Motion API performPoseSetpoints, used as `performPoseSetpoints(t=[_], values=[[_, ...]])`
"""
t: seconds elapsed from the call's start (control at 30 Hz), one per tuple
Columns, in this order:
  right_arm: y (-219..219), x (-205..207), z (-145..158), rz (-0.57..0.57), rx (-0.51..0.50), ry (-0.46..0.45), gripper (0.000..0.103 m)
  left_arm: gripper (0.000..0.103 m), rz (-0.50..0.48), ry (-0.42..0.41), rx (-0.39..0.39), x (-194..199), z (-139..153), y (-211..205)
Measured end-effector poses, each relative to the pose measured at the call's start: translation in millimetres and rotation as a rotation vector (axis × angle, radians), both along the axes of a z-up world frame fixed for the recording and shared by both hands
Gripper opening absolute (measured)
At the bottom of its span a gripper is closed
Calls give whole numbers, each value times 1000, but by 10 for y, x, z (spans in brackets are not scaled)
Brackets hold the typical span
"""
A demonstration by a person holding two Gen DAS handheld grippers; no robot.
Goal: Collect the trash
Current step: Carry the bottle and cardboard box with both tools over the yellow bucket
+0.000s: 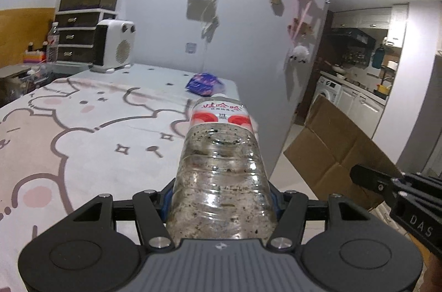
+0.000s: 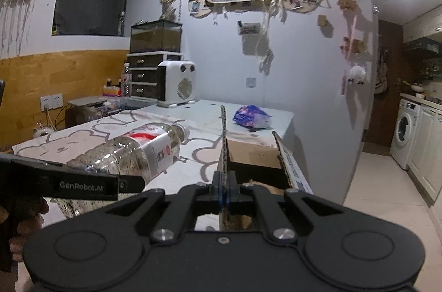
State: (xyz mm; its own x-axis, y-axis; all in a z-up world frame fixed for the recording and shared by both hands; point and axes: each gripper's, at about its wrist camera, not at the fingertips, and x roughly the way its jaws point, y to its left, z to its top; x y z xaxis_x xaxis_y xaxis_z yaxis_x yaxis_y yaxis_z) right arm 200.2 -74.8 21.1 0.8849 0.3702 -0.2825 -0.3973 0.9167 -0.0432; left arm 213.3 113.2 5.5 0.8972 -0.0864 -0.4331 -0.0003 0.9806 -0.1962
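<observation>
My left gripper [image 1: 221, 198] is shut on a clear plastic bottle [image 1: 221, 167] with a red and white label, held lying above the table, cap pointing away. The bottle also shows in the right wrist view [image 2: 132, 151], left of the box. My right gripper [image 2: 225, 192] is shut on the upright flap of a brown cardboard box [image 2: 254, 156] at the table's right edge. The box also shows in the left wrist view [image 1: 331, 148], to the right of the bottle. A blue and purple crumpled wrapper [image 1: 204, 83] lies at the table's far right corner and shows in the right wrist view [image 2: 251, 118].
The table [image 1: 83, 126] has a white cloth with pink bear drawings. A white heater [image 1: 114, 44] and dark drawers [image 1: 80, 35] stand at the back. A grey wall [image 1: 248, 43] lies behind. A kitchen with a washing machine [image 2: 404, 131] lies to the right.
</observation>
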Motion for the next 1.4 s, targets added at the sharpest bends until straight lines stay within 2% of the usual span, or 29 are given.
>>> performPoseSetpoints(t=[0.37, 0.7, 1.1, 1.4], values=[[-734, -362, -9, -109, 0, 6, 3, 61, -119, 15, 15, -144, -25, -826], [-1463, -502, -244, -220, 27, 53, 3, 61, -225, 72, 46, -92, -254, -1585], [-2234, -484, -752, -331, 69, 156, 3, 61, -273, 187, 60, 106, -779, -2305], [-2703, -291, -1289, -397, 102, 275, 3, 61, -290, 309, 52, 538, -1394, -2731]])
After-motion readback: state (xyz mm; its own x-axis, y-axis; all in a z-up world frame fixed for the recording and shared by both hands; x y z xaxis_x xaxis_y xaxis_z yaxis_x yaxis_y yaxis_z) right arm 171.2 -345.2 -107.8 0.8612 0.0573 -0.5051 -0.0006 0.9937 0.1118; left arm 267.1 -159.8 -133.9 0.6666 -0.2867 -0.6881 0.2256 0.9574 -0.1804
